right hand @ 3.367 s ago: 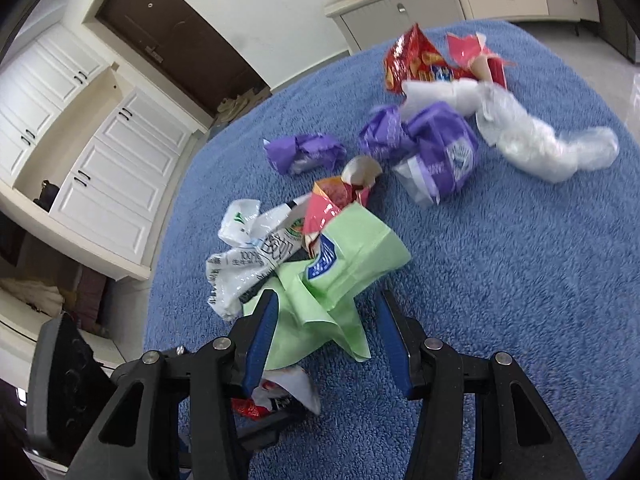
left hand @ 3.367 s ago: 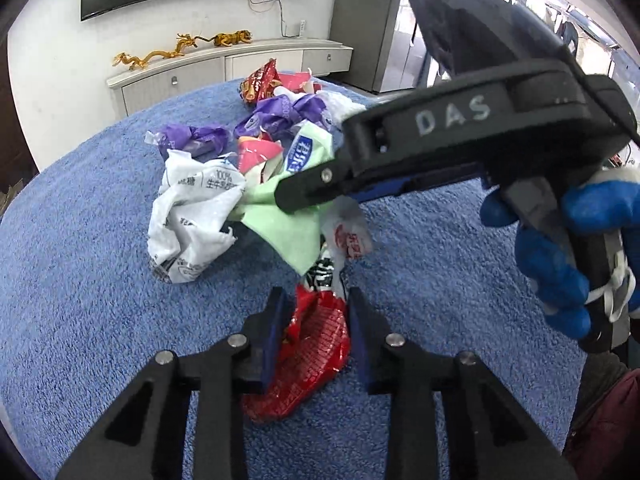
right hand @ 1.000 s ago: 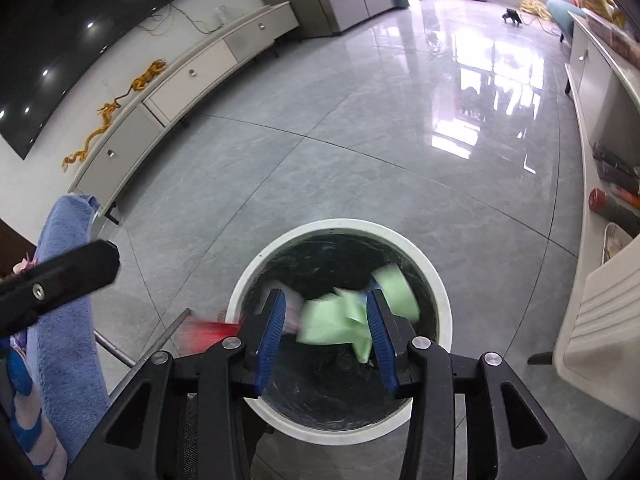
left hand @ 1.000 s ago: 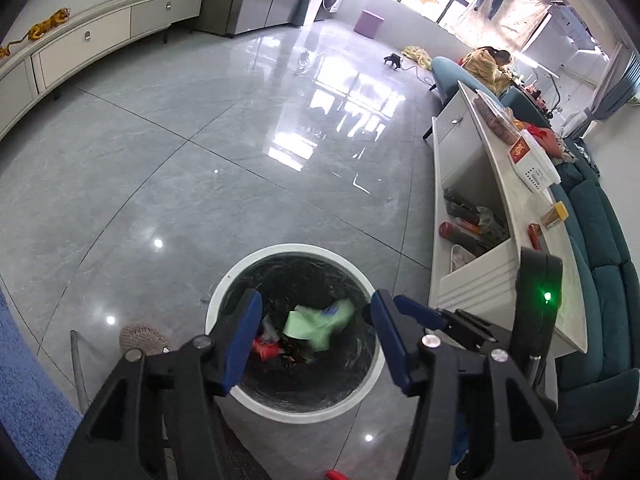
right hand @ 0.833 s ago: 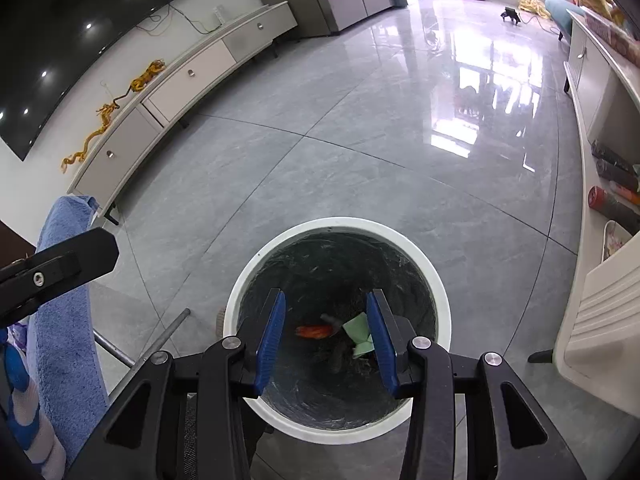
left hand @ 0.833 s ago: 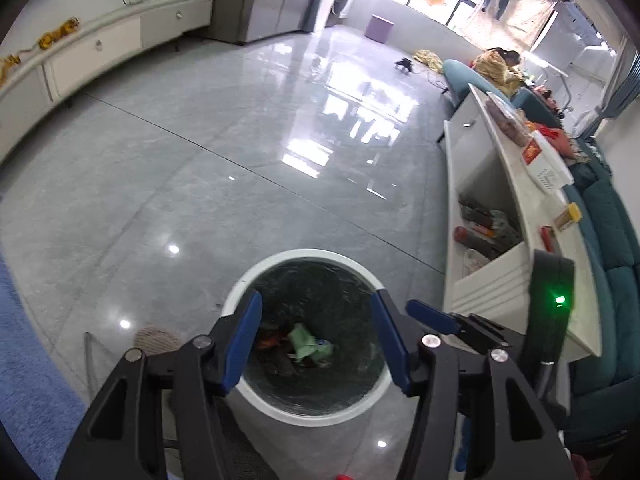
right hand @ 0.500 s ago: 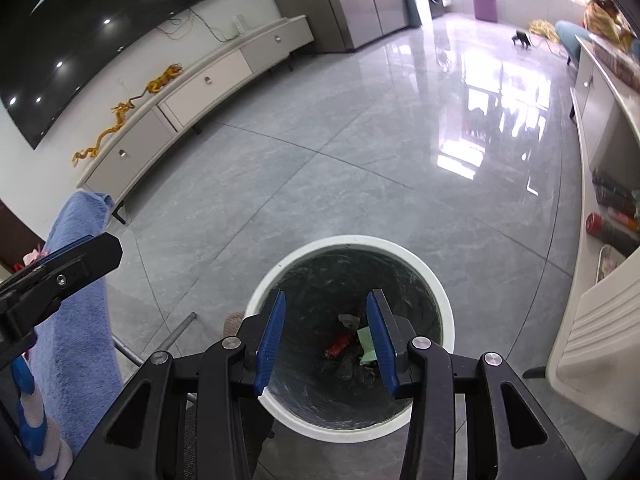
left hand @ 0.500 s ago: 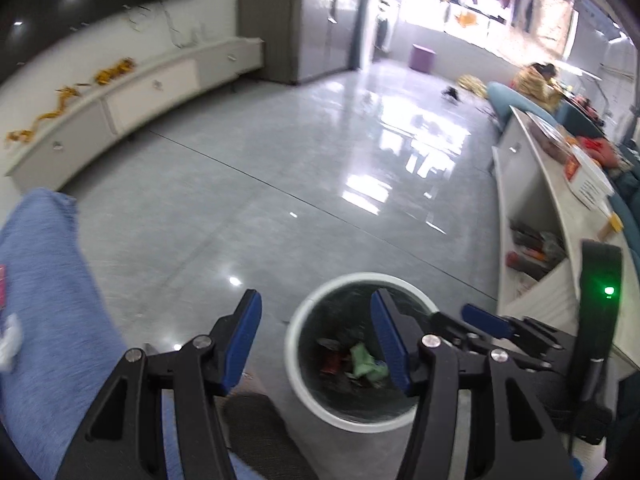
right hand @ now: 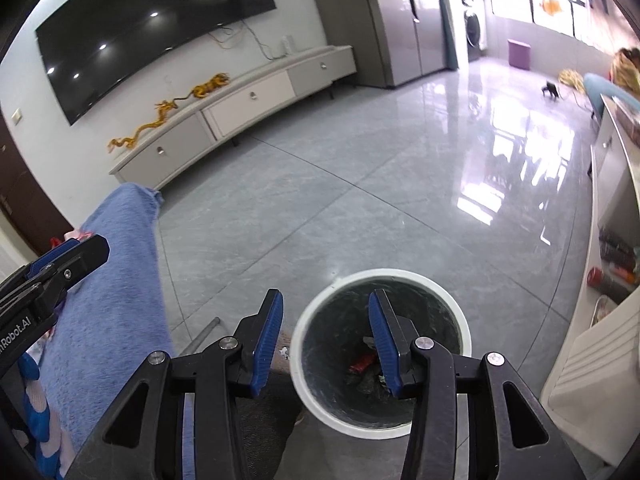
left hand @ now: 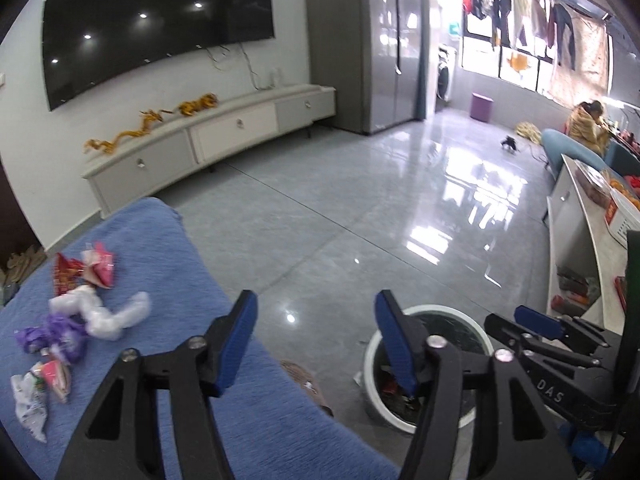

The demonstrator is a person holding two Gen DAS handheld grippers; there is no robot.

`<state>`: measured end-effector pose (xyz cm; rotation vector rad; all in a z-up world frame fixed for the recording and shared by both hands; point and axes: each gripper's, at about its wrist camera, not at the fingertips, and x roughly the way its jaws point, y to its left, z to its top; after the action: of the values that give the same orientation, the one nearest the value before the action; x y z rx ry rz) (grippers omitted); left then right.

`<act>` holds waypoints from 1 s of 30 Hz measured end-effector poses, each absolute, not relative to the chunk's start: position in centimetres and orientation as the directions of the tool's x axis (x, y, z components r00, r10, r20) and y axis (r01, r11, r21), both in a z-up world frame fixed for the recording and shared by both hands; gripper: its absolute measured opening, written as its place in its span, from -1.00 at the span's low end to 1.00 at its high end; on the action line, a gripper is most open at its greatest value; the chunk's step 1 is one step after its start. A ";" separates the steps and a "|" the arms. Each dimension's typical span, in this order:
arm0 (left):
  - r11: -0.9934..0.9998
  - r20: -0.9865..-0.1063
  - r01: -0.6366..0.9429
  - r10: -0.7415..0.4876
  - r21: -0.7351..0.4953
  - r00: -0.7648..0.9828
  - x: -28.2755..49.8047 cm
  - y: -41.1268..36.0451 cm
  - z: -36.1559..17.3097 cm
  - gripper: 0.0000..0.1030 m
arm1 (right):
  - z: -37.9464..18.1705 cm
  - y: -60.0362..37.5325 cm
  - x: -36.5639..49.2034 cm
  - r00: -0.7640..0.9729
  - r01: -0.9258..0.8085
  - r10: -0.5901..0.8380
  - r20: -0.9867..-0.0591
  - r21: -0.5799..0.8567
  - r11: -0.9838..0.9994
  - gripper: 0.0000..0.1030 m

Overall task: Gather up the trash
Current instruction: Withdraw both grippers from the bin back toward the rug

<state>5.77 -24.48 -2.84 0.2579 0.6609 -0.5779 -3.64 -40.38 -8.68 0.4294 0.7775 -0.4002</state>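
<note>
Nearest the left wrist camera, the left tool (left hand: 314,322) stood with its blue pads apart and nothing between them; its jaws had just been opening wider. Beneath it lay the blue cloth of the desk (left hand: 172,264), and to its right the right tool (left hand: 536,326) reached in from the frame's edge above the trash bin (left hand: 370,364). Left of the left tool, wrappers remained on the cloth: a crumpled white printed wrapper (left hand: 28,404) nearest, a small red-and-white packet (left hand: 56,376) beside it, a purple wrapper (left hand: 60,336) farther on, a clear plastic bag (left hand: 108,316) just beyond that, and red snack packets (left hand: 82,272) farthest along.

Seen from the right wrist camera, the right tool (right hand: 326,332) also had its pads apart and empty, hanging over the near rim of the round white trash bin (right hand: 304,332), which stood on the grey tiled floor (right hand: 360,184) just beside the desk (right hand: 116,280). Dropped litter (right hand: 362,362), a red piece among it, lay at the bin's dark bottom. The left tool (right hand: 60,260) showed at the left edge over the cloth, with a blue-gloved hand (right hand: 32,408) below it.

Farther off, a low white cabinet (left hand: 208,140) ran along the wall, bearing golden dragon ornaments (left hand: 148,124), beneath a dark television (left hand: 160,20). A person (left hand: 588,124) sat at the far right.
</note>
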 end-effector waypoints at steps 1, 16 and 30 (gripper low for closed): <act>0.820 -0.631 0.571 -0.419 0.047 0.653 5.6 -23.8 -2.5 0.29 | -8.3 -40.1 -3.6 0.651 0.487 -0.186 -0.736 0.217 0.846 -0.13; 0.895 -0.510 0.445 -0.376 0.016 0.774 3.7 -15.6 1.3 0.55 | -2.2 -32.9 -3.6 0.736 0.334 -0.167 -0.656 0.138 0.932 -0.01; 0.951 -0.512 0.306 -0.246 0.035 0.823 5.1 -7.8 -0.3 0.55 | -1.3 -27.5 -2.3 0.758 0.203 -0.095 -0.645 0.096 0.974 0.00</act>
<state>5.12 -7.76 -0.32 0.1181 0.5283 -0.2943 -2.34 -27.53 -1.30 0.1642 0.6923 -0.1631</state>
